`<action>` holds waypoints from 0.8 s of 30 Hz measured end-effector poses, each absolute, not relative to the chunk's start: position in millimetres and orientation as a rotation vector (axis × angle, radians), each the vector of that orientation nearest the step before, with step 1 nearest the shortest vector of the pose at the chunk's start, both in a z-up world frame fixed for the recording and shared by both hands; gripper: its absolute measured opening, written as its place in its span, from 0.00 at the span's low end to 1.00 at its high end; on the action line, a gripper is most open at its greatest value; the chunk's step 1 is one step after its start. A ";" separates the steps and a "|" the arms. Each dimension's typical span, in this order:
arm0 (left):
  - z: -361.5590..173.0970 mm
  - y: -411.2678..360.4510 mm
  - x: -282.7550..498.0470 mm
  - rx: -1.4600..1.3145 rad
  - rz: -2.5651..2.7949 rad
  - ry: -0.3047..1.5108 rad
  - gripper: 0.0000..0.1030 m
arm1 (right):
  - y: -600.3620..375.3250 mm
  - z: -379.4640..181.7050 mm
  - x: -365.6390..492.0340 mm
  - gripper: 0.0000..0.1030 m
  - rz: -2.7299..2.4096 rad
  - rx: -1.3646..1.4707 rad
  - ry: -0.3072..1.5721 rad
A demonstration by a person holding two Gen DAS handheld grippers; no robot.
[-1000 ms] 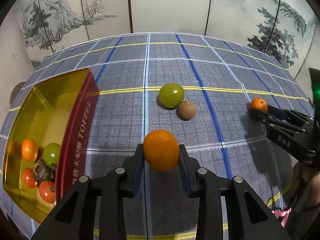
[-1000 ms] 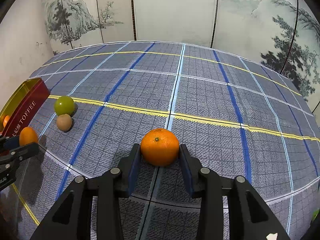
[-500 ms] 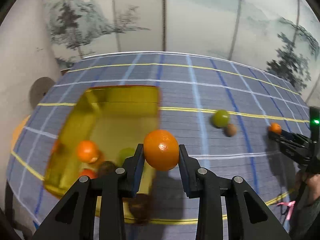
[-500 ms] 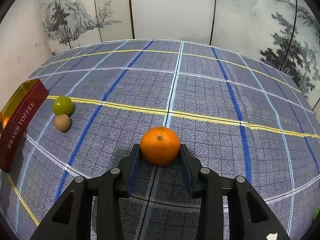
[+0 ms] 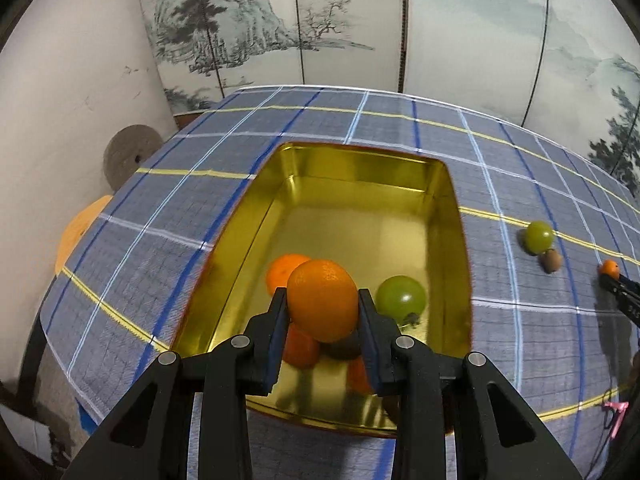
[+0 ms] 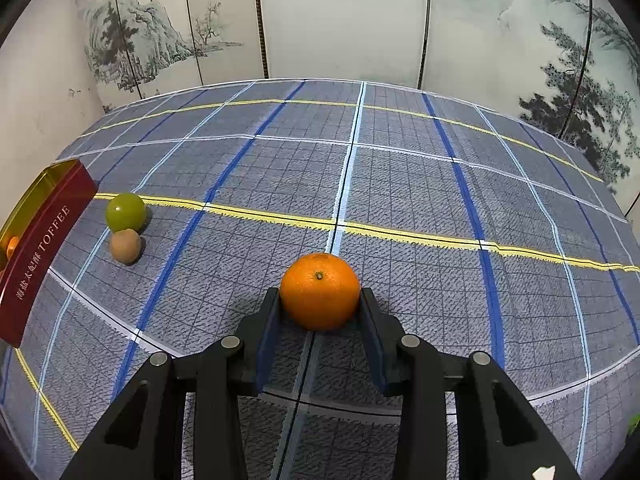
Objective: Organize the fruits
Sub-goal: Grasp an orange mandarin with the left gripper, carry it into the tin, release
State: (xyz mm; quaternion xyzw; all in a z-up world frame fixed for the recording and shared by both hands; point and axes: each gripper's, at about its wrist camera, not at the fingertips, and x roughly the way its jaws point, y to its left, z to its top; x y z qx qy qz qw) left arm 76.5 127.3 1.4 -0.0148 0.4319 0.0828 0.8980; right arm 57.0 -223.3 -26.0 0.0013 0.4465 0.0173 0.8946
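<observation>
Left gripper (image 5: 323, 322): its fingers (image 5: 276, 332) were pinching an orange (image 5: 322, 299), held above the near half of the open tin.
Right gripper (image 6: 320, 320): its fingers (image 6: 267, 330) were pinching a second orange (image 6: 320, 290) low over the checked cloth; whether it touched the cloth could not be told. This gripper also showed small at the right edge of the left wrist view (image 5: 614, 280).
Toffee tin (image 5: 458, 248): a gold-lined rectangular tin with a red outer wall marked TOFFEE, standing on the surface toward its left end. Its near part held another orange fruit (image 5: 285, 270), a green round fruit (image 5: 401, 298), a reddish fruit (image 5: 301, 348) and a dark item partly hidden behind the fingers.
Loose fruit: a green round fruit (image 6: 125, 212) and a small brown fruit (image 6: 125, 245) lay touching or just beside each other on the cloth, right of the tin, the brown one nearer.
Surface (image 6: 400, 184): covered by a grey-blue cloth with blue, white and yellow lines.
Backdrop: a folding screen (image 6: 340, 20) painted with mountains and pines stood behind the surface.
</observation>
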 end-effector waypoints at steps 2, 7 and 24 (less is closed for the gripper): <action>-1.6 132.3 75.9 -0.033 0.184 0.902 0.33 | -223.2 -26.0 57.0 0.35 0.036 0.002 0.926; -7.9 140.7 75.0 -0.040 0.201 0.915 0.33 | -221.7 -25.9 56.5 0.35 0.030 -0.004 0.926; -20.5 155.4 75.2 -0.057 0.227 0.938 0.34 | -221.6 -25.9 56.7 0.35 0.029 -0.006 0.926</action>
